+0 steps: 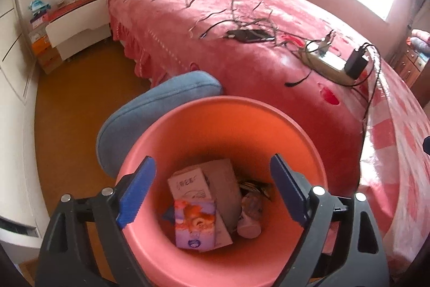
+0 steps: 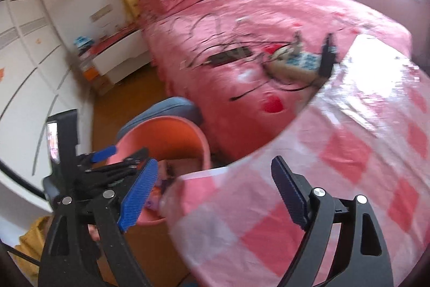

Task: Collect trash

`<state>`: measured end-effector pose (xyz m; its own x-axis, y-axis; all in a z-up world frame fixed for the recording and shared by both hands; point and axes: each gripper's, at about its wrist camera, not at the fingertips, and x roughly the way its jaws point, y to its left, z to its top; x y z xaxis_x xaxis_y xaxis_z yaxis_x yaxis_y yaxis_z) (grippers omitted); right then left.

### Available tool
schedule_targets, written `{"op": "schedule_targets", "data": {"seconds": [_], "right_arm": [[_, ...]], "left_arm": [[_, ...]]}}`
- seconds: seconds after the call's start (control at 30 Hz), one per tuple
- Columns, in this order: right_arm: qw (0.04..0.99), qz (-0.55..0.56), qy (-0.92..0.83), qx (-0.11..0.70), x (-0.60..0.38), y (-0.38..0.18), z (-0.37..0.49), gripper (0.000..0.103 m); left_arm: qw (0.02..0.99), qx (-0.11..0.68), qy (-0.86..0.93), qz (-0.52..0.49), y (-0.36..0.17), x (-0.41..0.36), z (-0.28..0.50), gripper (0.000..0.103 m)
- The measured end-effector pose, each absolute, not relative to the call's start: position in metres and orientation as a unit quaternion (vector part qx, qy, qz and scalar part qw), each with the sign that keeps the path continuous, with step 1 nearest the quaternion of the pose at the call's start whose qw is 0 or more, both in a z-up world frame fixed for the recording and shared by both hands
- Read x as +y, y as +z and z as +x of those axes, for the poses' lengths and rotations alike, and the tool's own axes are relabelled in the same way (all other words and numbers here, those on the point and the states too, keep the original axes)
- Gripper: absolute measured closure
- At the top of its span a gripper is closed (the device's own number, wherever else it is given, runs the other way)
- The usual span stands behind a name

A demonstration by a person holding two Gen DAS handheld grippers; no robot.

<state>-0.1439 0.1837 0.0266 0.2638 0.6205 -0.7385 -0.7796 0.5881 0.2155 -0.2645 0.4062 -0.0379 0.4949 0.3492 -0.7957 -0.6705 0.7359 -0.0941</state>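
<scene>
L tongs (image 1: pixel 212 190) wide open, empty, right over bin (image 1: pixel 188 125), trash already inside. R tongs (image 2: pixel 212 192) wide open too, holding nothing; checked cloth (image 2: pixel 336 152) hangs slack ahead.

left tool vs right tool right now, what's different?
1. The left tool hangs over the mouth of the pink bin, cartons below it; the right tool is beside the bin, over the pink checked plastic sheet.
2. The left wrist view is sharp; the right wrist view is blurred.

Shared: both tools stand open with blue pads, and neither presses on anything.
</scene>
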Motion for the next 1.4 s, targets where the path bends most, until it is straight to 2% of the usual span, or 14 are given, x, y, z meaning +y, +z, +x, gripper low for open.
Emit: {"op": "schedule_targets", "data": {"seconds": [0.83, 1.4], "right_arm": [[0.889, -0.059, 0.259, 0.372, 0.047, 0.047, -0.121, 0.017], [0.930, 0.000, 0.184, 0.318, -0.046, 0.074, -0.126, 0.016]], "left_arm": [[0.916, 0.334, 0.189, -0.117, 0.037, 0.300, -0.176, 0.008], [0.942, 0.305, 0.126, -0.064, 0.083, 0.208, -0.148, 0.004]]}}
